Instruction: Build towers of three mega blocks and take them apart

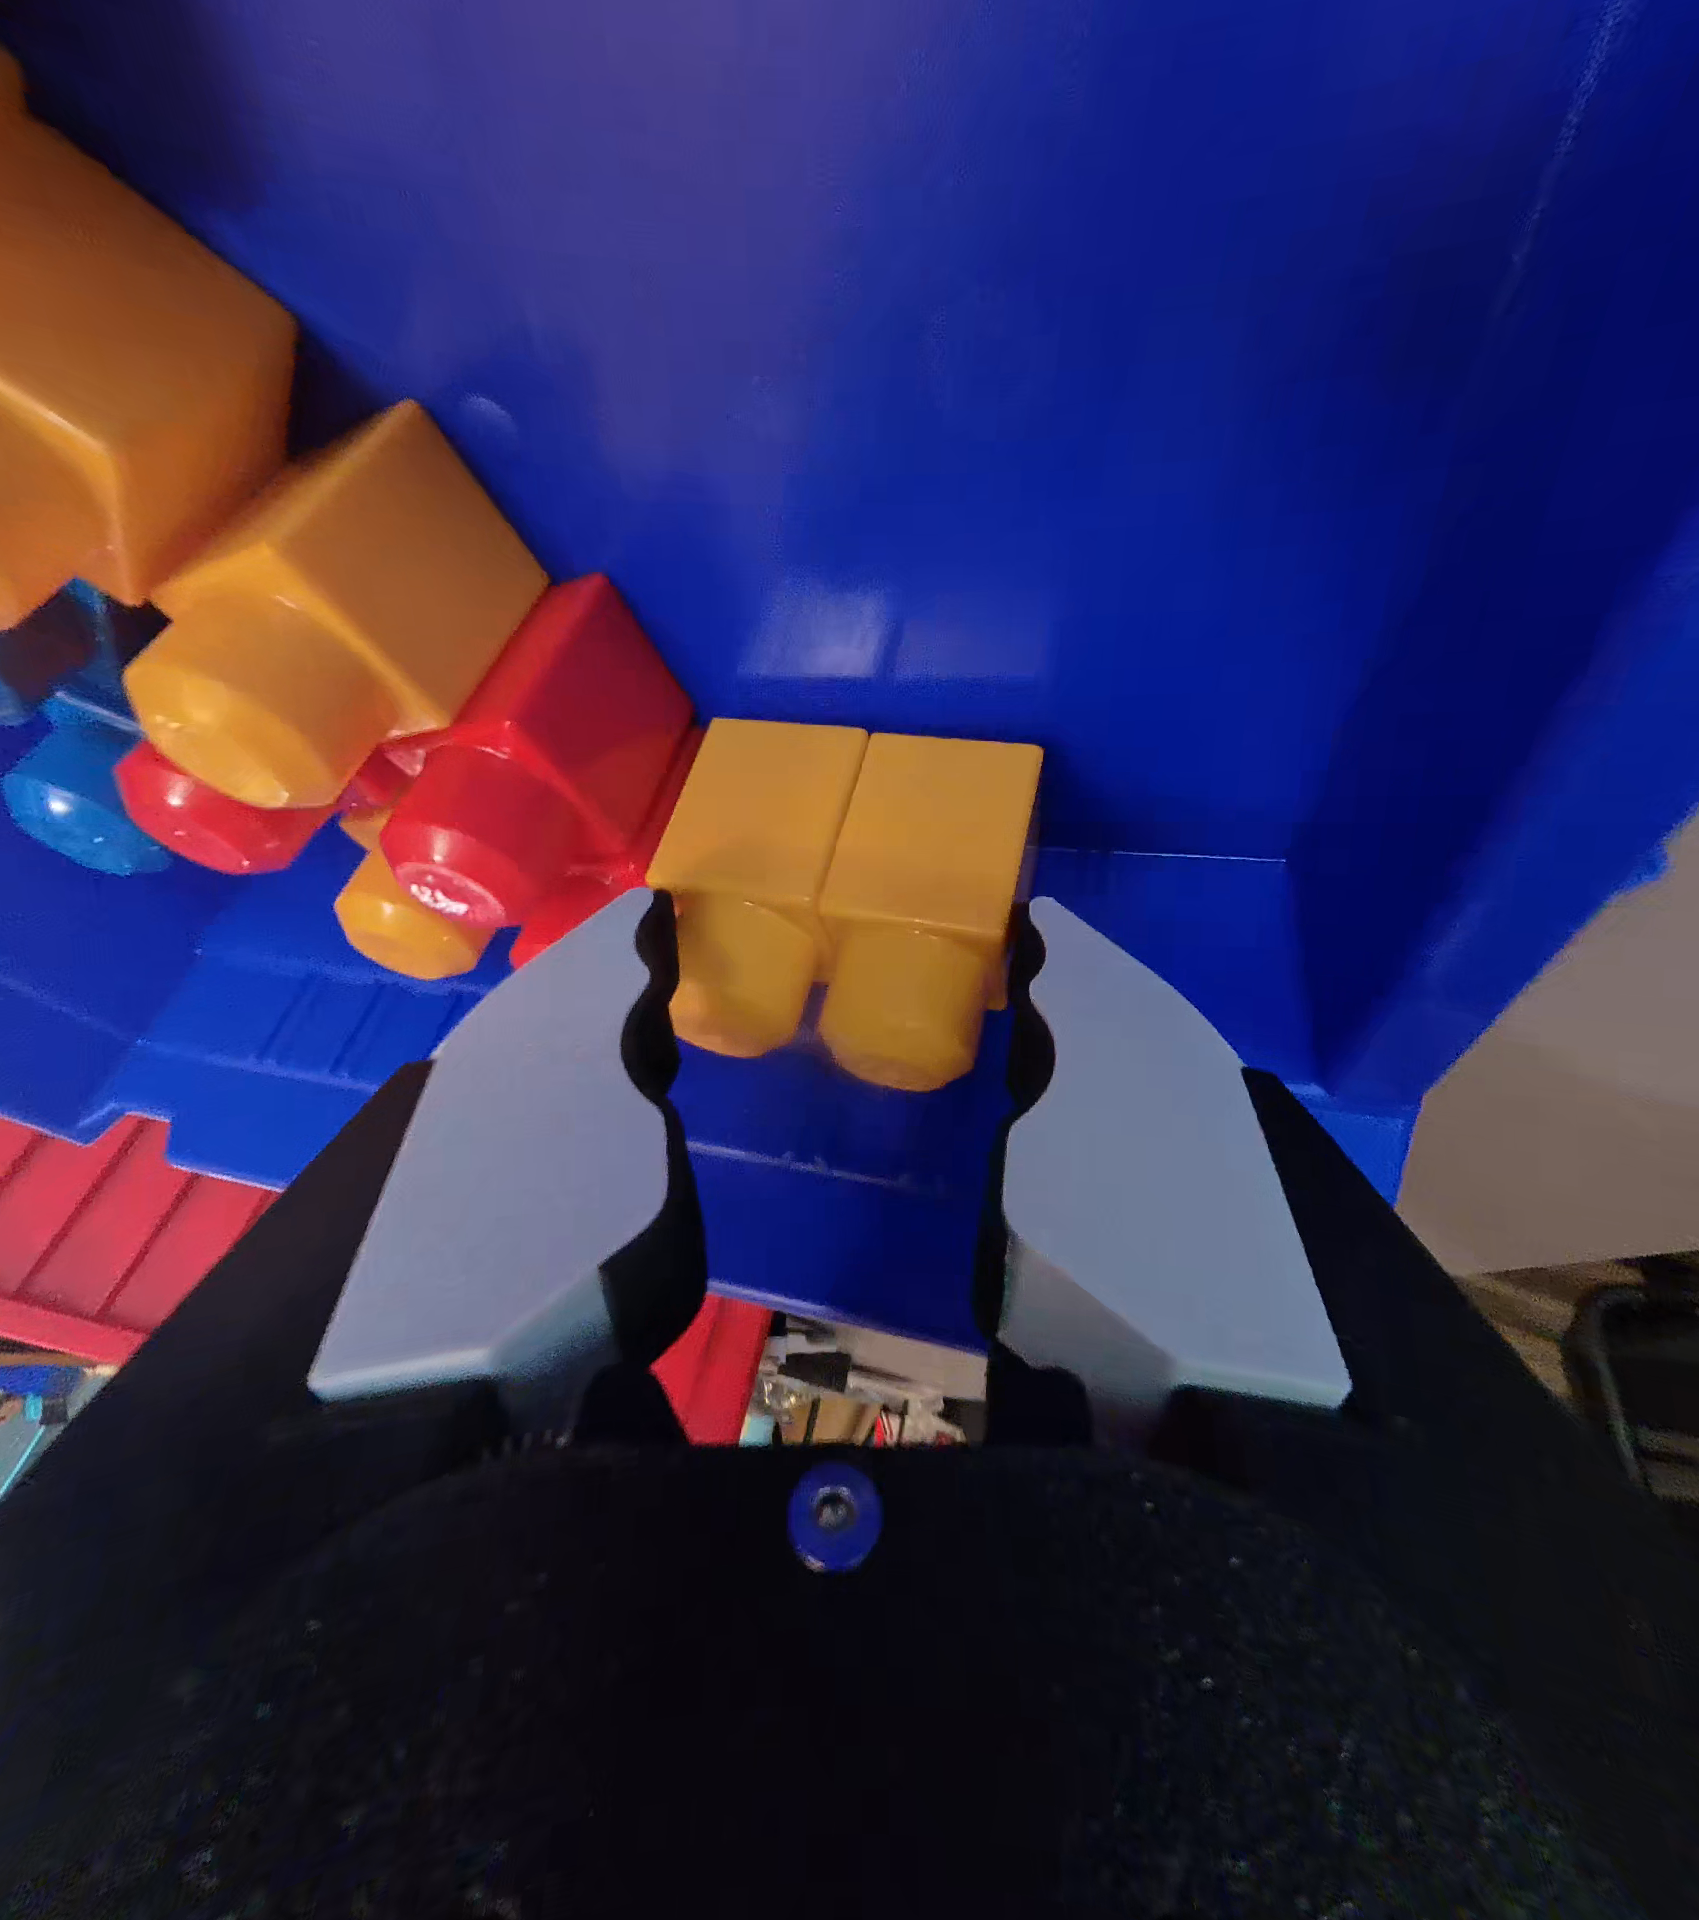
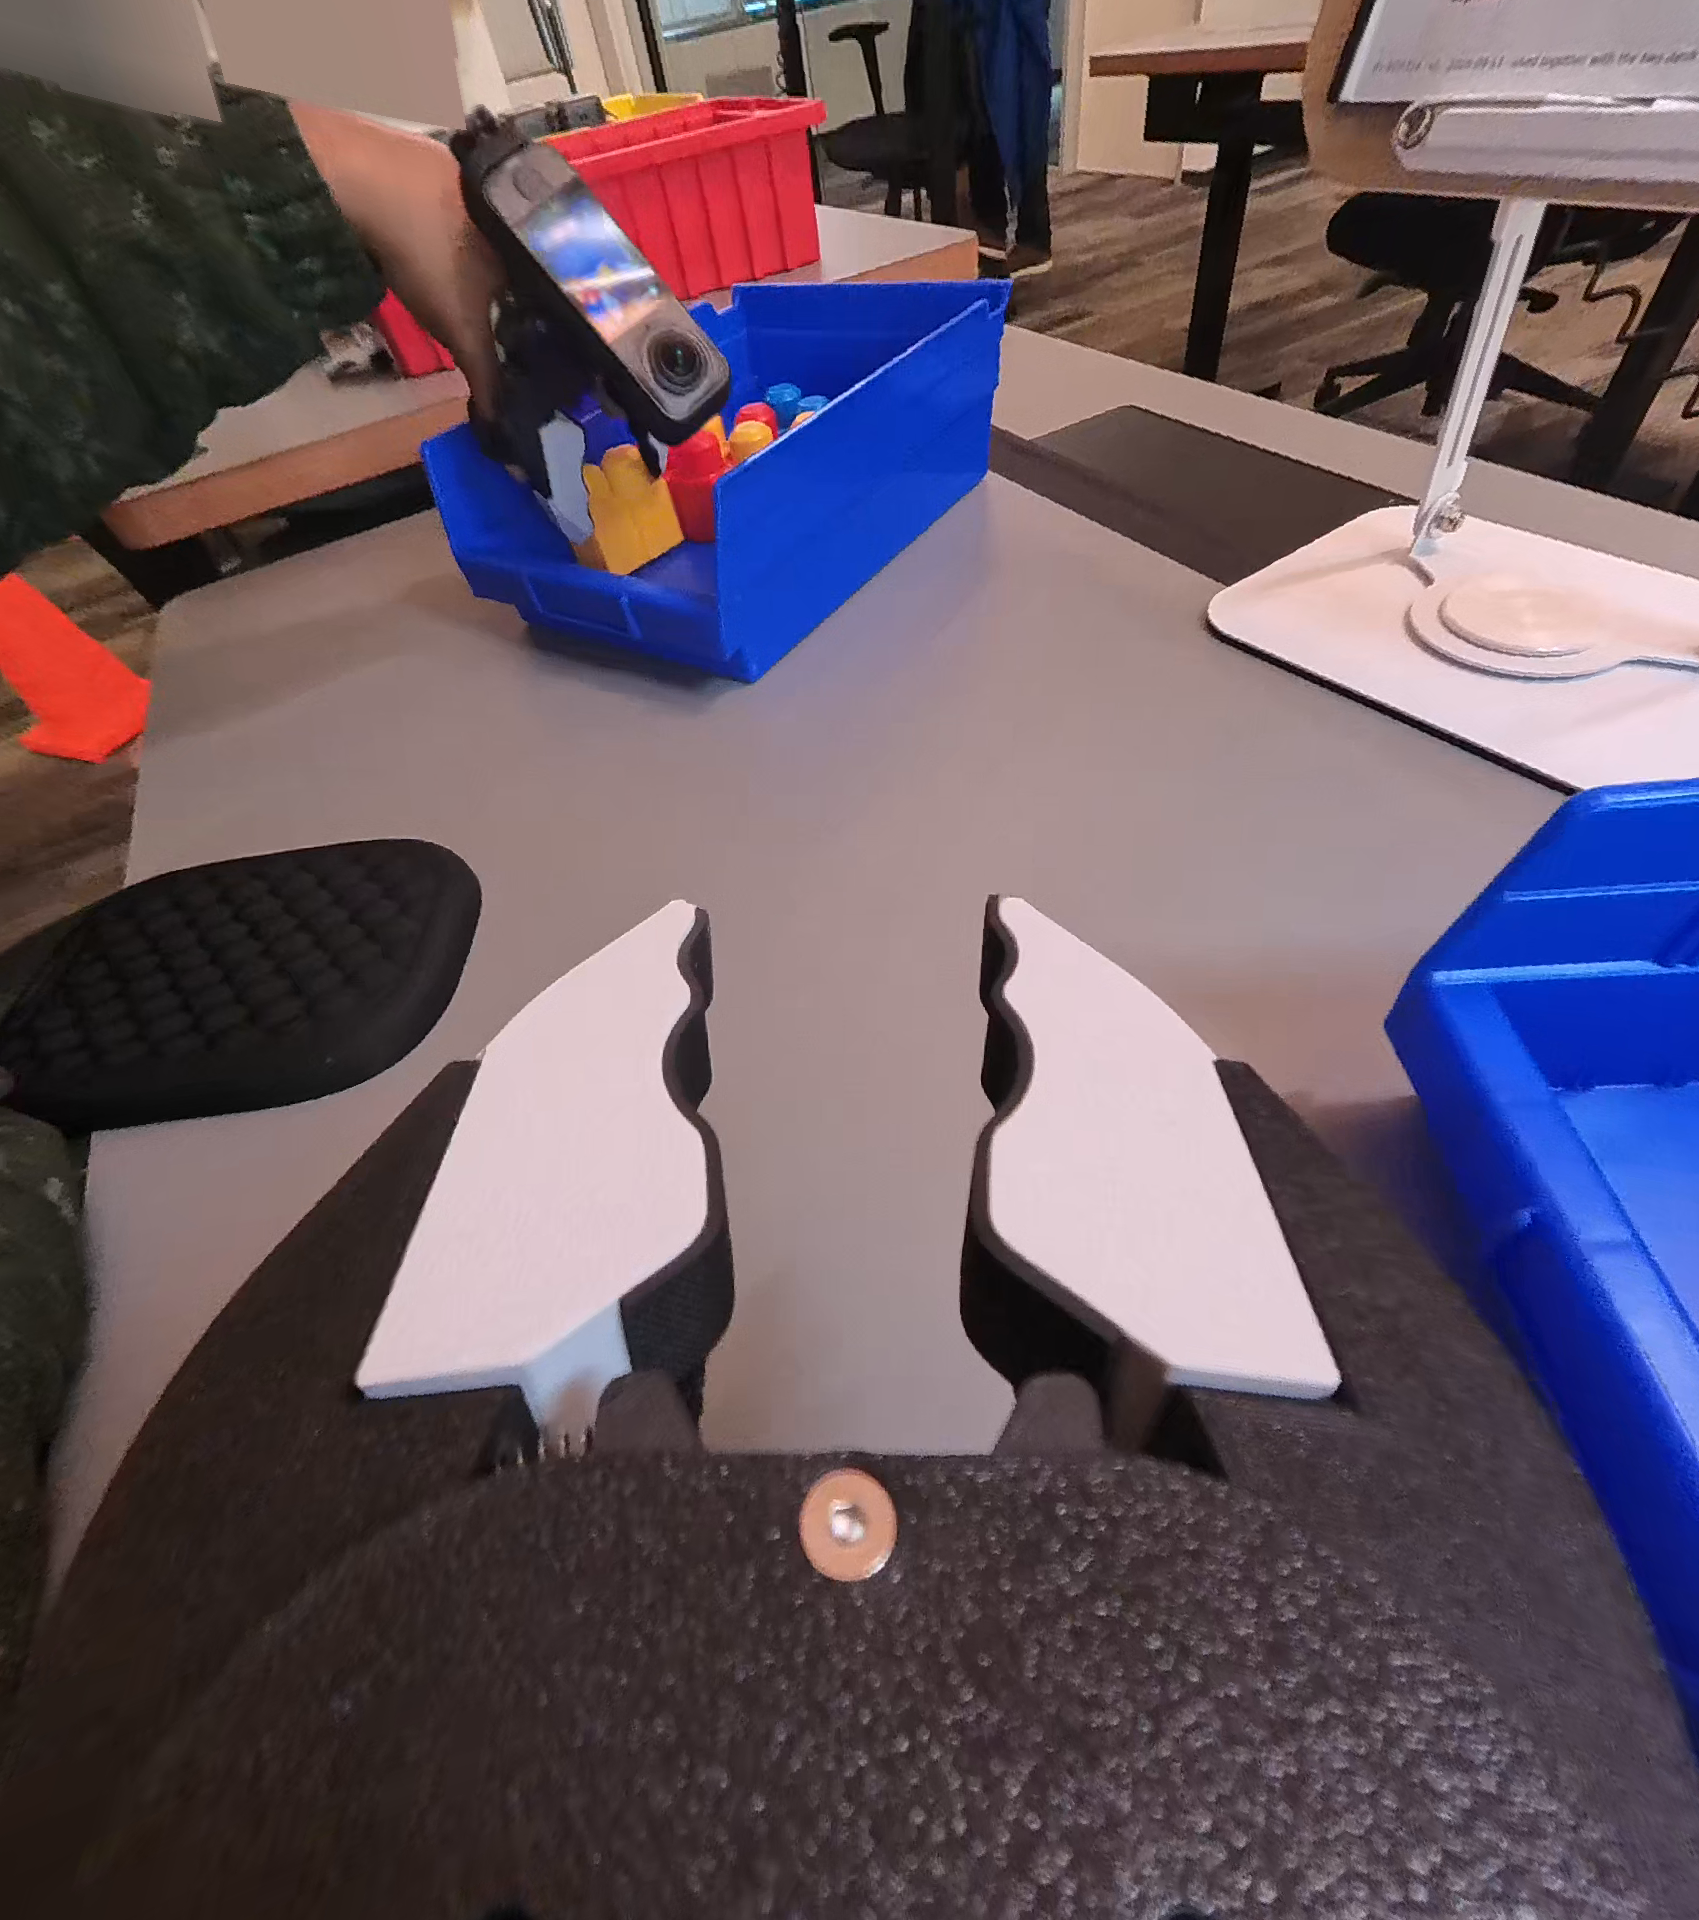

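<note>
Blocks (image 2: 632, 509) in the far bin (image 2: 824, 520) – second bin (image 2: 1510, 1195) nearer (rightward).

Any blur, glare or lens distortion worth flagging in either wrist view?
Left wrist view: orange blocks at the left edge smeared, glare on the red block. Right wrist view: fisheye bends the grey table edges; person's arm and left gripper softly blurred.

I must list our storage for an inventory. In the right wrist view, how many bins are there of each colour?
Blue bins: 2 (one holding blocks, one at the right edge)
Red bins: 1
Total: 3
A yellow thing behind the red bin is too hidden to count.
</note>
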`<state>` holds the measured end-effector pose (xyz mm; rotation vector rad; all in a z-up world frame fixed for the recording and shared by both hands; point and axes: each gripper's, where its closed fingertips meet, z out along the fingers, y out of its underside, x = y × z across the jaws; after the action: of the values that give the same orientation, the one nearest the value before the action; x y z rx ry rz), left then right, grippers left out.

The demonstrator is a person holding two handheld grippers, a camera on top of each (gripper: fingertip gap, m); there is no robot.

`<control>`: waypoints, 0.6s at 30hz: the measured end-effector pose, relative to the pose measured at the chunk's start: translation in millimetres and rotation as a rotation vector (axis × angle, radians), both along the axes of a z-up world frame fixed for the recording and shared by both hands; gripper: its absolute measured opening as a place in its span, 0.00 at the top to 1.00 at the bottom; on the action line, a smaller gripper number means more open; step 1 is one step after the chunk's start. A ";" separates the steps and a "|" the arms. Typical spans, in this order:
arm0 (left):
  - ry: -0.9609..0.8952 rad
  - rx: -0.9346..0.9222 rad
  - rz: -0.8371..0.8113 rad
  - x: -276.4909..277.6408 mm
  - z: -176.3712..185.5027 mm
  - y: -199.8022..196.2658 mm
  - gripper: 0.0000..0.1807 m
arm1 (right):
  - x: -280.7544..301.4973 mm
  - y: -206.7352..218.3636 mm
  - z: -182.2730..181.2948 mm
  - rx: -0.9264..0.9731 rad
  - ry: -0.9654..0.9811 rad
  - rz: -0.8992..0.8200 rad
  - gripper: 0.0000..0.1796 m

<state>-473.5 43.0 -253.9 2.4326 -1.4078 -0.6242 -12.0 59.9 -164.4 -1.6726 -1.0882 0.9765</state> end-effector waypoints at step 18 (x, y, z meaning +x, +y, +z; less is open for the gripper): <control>-0.499 0.143 -0.766 311.9 29.6 -54.1 0.66 | -48.8 -45.0 -17.8 0.058 -0.068 0.239 0.71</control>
<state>-161.5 -11.1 -224.3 2.1768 -2.6208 -0.2508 -60.8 14.8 -182.2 -1.5633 -1.3726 1.0326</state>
